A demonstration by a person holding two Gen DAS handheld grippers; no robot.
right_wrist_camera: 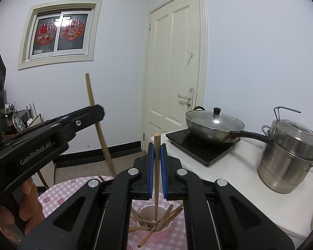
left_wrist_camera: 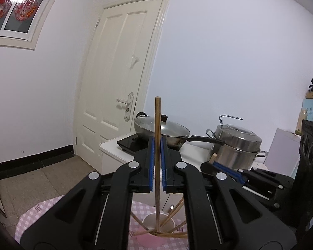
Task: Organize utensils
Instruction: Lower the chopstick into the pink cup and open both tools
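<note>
Two wooden chopsticks [left_wrist_camera: 157,145] [right_wrist_camera: 156,166] upright, lower ends in pink cup [right_wrist_camera: 156,234]; more chopsticks [right_wrist_camera: 167,218] leaning inside.

Both views are evenly and softly lit, a little dim, with a cool bluish cast on the walls [left_wrist_camera: 229,62]. Fisheye bending bows the door [right_wrist_camera: 175,83] and window [right_wrist_camera: 58,33] (dark vignette in the corners). Glare glints off the pot [right_wrist_camera: 290,156]; focus is sharp, shadows faint.

Round table with pink-checked cloth [right_wrist_camera: 52,195] sits near; on it a pale pink cup [right_wrist_camera: 156,236], loose chopsticks [right_wrist_camera: 145,240] lying beside it. Far right, white counter [right_wrist_camera: 235,179] carries a black induction hob [right_wrist_camera: 200,148] and a steel stacked steamer pot [right_wrist_camera: 290,162].
</note>
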